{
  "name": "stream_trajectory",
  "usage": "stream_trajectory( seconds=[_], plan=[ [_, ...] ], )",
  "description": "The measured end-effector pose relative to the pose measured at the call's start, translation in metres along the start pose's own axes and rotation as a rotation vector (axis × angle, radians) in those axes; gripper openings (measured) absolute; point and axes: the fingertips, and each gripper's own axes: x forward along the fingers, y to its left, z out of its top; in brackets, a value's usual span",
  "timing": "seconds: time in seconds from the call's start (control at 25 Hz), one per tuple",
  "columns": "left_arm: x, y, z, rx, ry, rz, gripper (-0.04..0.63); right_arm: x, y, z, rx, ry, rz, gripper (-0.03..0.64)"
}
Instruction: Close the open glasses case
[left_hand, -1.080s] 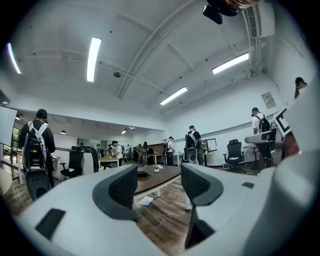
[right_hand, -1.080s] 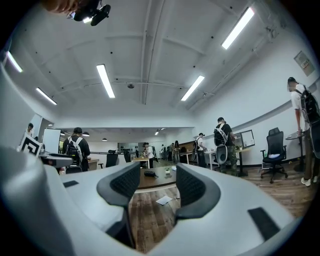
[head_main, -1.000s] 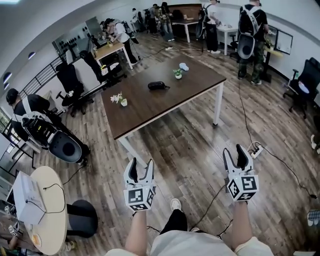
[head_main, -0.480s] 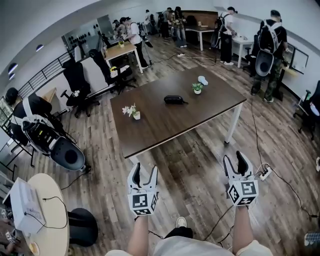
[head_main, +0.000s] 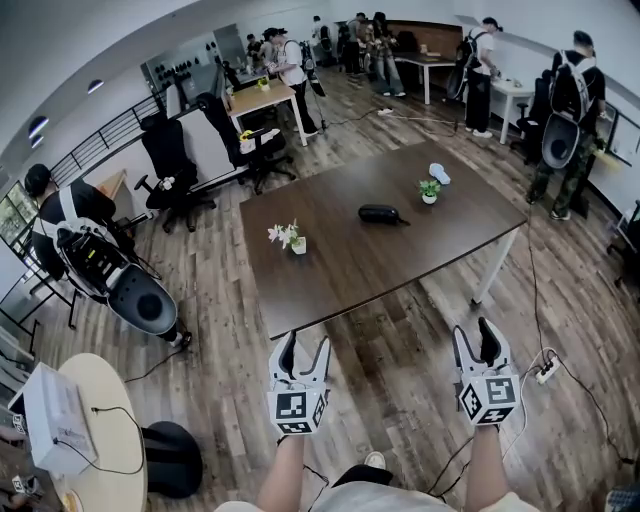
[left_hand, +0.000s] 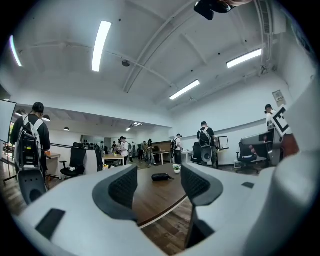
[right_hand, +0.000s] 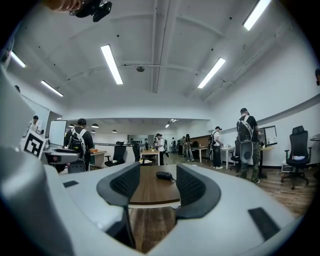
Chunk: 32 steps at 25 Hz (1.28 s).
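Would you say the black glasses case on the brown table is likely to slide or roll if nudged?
The glasses case looks low and oblong, so it would probably slide rather than roll. The table top looks smooth, so an off-centre push may spin it. It seems small, likely light.

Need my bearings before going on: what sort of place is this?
Probably an open office or lab: a big table, a desk, office chairs, and people wearing backpack gear.
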Motion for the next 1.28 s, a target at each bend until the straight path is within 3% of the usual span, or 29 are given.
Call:
stream_trajectory(
  seconds=[0.4,0.72,1.0,1.28],
  plan=[
    [0.004,0.065,0.002,-0.008,-0.017,0.094,0.275,0.064,0.041,0.022,-0.043,-0.018,0.074,0.227],
    [0.025,0.086,-0.001,-0.008,-0.014,0.157,0.275,0.109,0.034,0.021,-0.035,-0.032,0.113,0.227],
    [0.081,0.066,0.003,0.017,-0.018,0.189,0.275,0.164,-0.014,0.015,-0.005,-0.043,0.140,0.227],
    [0.167,0.037,0.016,-0.007,-0.020,0.247,0.275,0.233,-0.092,0.035,0.000,-0.065,0.181,0.227]
  ],
)
